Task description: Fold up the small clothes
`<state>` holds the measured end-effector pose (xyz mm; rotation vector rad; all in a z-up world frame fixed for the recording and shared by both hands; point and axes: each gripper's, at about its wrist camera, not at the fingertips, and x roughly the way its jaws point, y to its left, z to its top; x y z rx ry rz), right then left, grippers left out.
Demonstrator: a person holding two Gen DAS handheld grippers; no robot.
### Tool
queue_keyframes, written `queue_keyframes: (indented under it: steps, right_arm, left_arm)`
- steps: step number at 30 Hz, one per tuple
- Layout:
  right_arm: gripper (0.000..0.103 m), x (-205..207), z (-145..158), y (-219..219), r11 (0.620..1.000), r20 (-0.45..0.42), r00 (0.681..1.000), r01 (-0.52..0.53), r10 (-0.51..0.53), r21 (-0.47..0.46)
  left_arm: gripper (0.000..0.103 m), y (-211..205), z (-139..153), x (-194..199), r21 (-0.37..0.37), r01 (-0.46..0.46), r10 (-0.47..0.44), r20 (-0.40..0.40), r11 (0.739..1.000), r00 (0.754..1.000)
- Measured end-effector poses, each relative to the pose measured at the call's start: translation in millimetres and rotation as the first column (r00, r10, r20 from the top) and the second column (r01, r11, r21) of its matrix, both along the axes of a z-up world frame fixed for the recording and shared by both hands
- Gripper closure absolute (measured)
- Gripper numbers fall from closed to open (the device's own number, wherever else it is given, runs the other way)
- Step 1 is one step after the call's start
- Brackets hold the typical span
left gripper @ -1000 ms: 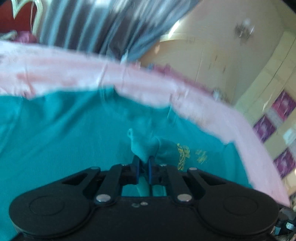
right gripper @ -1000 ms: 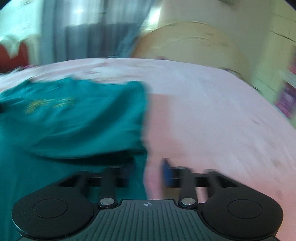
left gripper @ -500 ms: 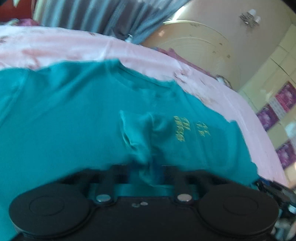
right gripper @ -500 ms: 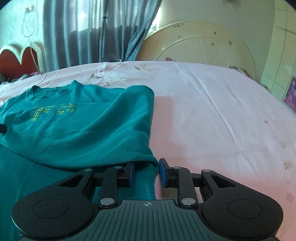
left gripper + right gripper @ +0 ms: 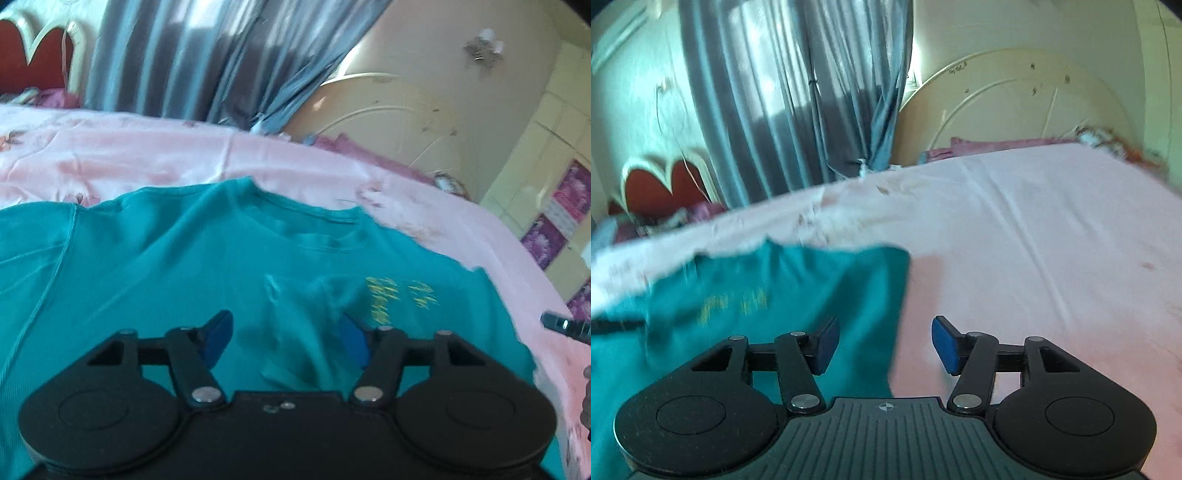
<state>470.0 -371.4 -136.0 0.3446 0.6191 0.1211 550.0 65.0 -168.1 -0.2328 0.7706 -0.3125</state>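
A teal shirt [image 5: 155,266] with yellow lettering lies on the pink bed sheet [image 5: 110,155], neckline towards the far side. My left gripper [image 5: 286,338] is open just above the shirt's chest; a raised pinch of teal fabric stands loose between the blue pads [image 5: 218,334]. My right gripper [image 5: 884,341] is open over the shirt's right edge [image 5: 812,295], its left pad over teal cloth and its right pad over bare sheet. A tip of the right gripper shows at the right edge of the left wrist view [image 5: 565,325].
A cream round headboard [image 5: 1015,107] and grey curtains [image 5: 798,92] stand behind the bed. A red heart-shaped chair back [image 5: 661,184] is at the far left. Pink bare sheet [image 5: 1052,240] extends to the right of the shirt.
Both grippers have opened and let go of the shirt fabric. Both have lifted and tilted up a little; the folded cloth now rests on the shirt.
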Motion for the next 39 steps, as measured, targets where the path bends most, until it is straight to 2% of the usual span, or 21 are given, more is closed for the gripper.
queue_keyframes:
  steps: [3, 6, 7, 8, 9, 11, 12, 14, 15, 17, 19, 20, 22, 24, 27, 29, 30, 31, 33, 36, 39]
  right_arm:
    - [0.048, 45.8, -15.8, -17.3, 0.993, -0.048, 0.998, 0.038, -0.032, 0.111]
    - [0.048, 75.4, -36.6, -38.4, 0.973, -0.125, 0.991, 0.074, -0.047, 0.218]
    - [0.048, 82.4, -44.2, -48.7, 0.957, -0.147, 0.988, 0.084, -0.044, 0.277]
    - [0.048, 84.8, -49.8, -56.7, 0.94, -0.157, 0.987, 0.089, -0.038, 0.329]
    - [0.048, 84.8, -54.8, -61.8, 0.925, -0.156, 0.987, 0.087, -0.03, 0.37]
    - [0.049, 87.1, -57.8, -69.6, 0.906, -0.147, 0.989, 0.074, -0.013, 0.418]
    - [0.061, 87.8, -58.3, -71.2, 0.903, -0.145, 0.989, 0.068, -0.006, 0.425]
    - [0.1, 88.8, -59.1, -68.7, 0.915, -0.158, 0.987, 0.041, 0.025, 0.402]
    - [0.1, 87.7, -57.8, -67.7, 0.929, -0.141, 0.99, 0.023, 0.031, 0.369]
    - [0.1, 79.3, -50.9, -64.2, 0.945, -0.101, 0.995, 0.012, 0.022, 0.328]
    - [0.1, 70.7, -40.9, -65.1, 0.951, -0.027, 0.999, -0.013, 0.023, 0.31]
    - [0.1, 72.0, -41.7, -62.5, 0.96, -0.024, 0.999, -0.017, 0.025, 0.281]
    - [0.1, 80.3, -53.0, -50.7, 0.983, -0.092, 0.995, -0.024, 0.041, 0.184]
    - [0.1, 80.7, -57.4, -44.6, 0.987, -0.097, 0.994, -0.03, 0.045, 0.156]
    - [0.1, 79.5, -56.9, -45.9, 0.987, -0.101, 0.994, -0.033, 0.049, 0.159]
    - [0.097, 77.3, -51.3, -47.2, 0.991, -0.102, 0.994, -0.013, 0.027, 0.137]
    - [0.088, 73.9, -43.5, -47.4, 0.995, -0.087, 0.996, 0.005, 0.003, 0.1]
    - [0.086, 71.2, -35.0, -44.8, 0.998, -0.055, 0.998, 0.005, -0.001, 0.058]
    - [0.086, 68.6, -23.4, -37.0, 0.999, -0.034, 0.999, -0.036, 0.037, 0.027]
    - [0.086, 52.9, -12.9, -21.4, 0.997, -0.035, 0.996, -0.08, 0.08, -0.014]
    - [0.086, 28.6, -18.6, -16.4, 0.997, -0.087, 0.993, -0.081, 0.08, -0.012]
  left_arm:
    - [0.052, 2.7, -7.2, 29.0, -0.044, -0.004, 0.002, -0.059, 0.999, 0.998]
    - [0.06, 2.5, -13.4, 37.9, -0.059, 0.006, -0.011, -0.087, 0.998, 0.996]
    - [0.073, 1.5, -12.4, 39.0, -0.065, 0.023, -0.029, -0.091, 0.998, 0.995]
    - [0.092, -0.3, -12.9, 40.0, -0.075, 0.042, -0.049, -0.099, 0.996, 0.994]
    - [0.095, -2.3, -14.5, 39.5, -0.08, 0.056, -0.065, -0.109, 0.995, 0.992]
    - [0.096, -11.7, -15.2, 33.4, -0.038, 0.079, -0.082, -0.084, 0.996, 0.993]
    - [0.097, -15.7, -15.8, 29.4, -0.027, 0.094, -0.096, -0.065, 0.995, 0.993]
    - [0.099, -19.3, -14.9, 20.6, -0.031, 0.099, -0.099, -0.016, 0.995, 0.995]
    - [0.099, -18.2, -12.5, 13.7, -0.032, 0.075, -0.074, 0.031, 0.997, 0.997]
    - [0.099, -6.5, -6.9, -2.7, -0.085, -0.013, 0.024, 0.128, 0.996, 0.992]
    - [0.099, 3.5, -3.7, -13.8, -0.095, -0.084, 0.099, 0.172, 0.992, 0.98]
    - [0.099, 3.8, -8.6, -12.3, -0.063, -0.099, 0.108, 0.146, 0.993, 0.983]
    - [0.099, 1.9, -25.7, -6.5, -0.018, -0.115, 0.116, 0.077, 0.993, 0.99]
    - [0.099, -2.8, -31.9, -5.9, 0.008, -0.117, 0.116, 0.069, 0.993, 0.991]
    - [0.092, -7.1, -29.3, -2.9, 0.041, -0.114, 0.111, 0.062, 0.993, 0.992]
    - [0.072, -2.9, -21.7, -6.3, 0.057, -0.15, 0.147, 0.058, 0.987, 0.987]
    - [0.065, 1.7, -13.4, -12.9, 0.079, -0.182, 0.176, 0.077, 0.98, 0.981]
    - [0.059, 2.6, -3.7, -22.5, 0.094, -0.193, 0.182, 0.114, 0.977, 0.977]
    - [0.059, -3.0, 8.0, -34.7, 0.096, -0.143, 0.129, 0.142, 0.985, 0.981]
    - [0.055, -13.0, 8.2, -38.4, 0.106, -0.121, 0.114, 0.068, 0.987, 0.991]
    - [0.032, -5.2, 1.1, -50.3, 0.031, -0.184, 0.184, 0.01, 0.982, 0.983]
